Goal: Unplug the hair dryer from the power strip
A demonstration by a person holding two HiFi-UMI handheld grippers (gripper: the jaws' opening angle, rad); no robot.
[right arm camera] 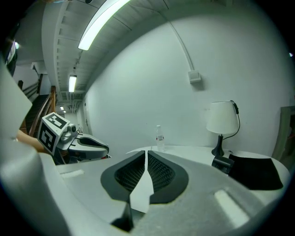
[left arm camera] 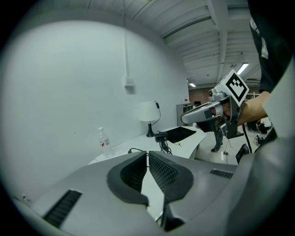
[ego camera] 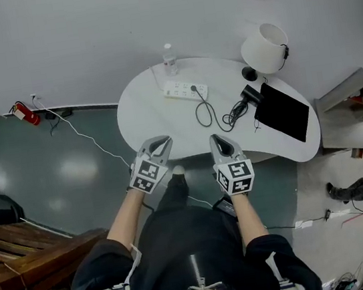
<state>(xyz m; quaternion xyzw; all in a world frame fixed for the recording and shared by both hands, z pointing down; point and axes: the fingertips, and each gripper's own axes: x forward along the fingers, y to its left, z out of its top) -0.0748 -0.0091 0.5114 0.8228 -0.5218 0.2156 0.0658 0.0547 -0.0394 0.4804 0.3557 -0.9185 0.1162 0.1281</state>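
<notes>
The white oval table (ego camera: 142, 109) carries the job at its far side. The power strip (ego camera: 185, 91) lies just before a water bottle (ego camera: 169, 58), and the black hair dryer (ego camera: 250, 94) sits near the lamp (ego camera: 265, 47), its cord (ego camera: 203, 112) looping back to a plug (ego camera: 194, 89) seated in the strip. The left gripper (ego camera: 162, 142) and right gripper (ego camera: 218, 139) hang short of the near edge, jaws pressed together and holding nothing. The reach looks like the step in hand, and it should go best if one gripper opens over the plug body — not the cord — while the other pins the strip, so the pull comes straight out of the socket.
</notes>
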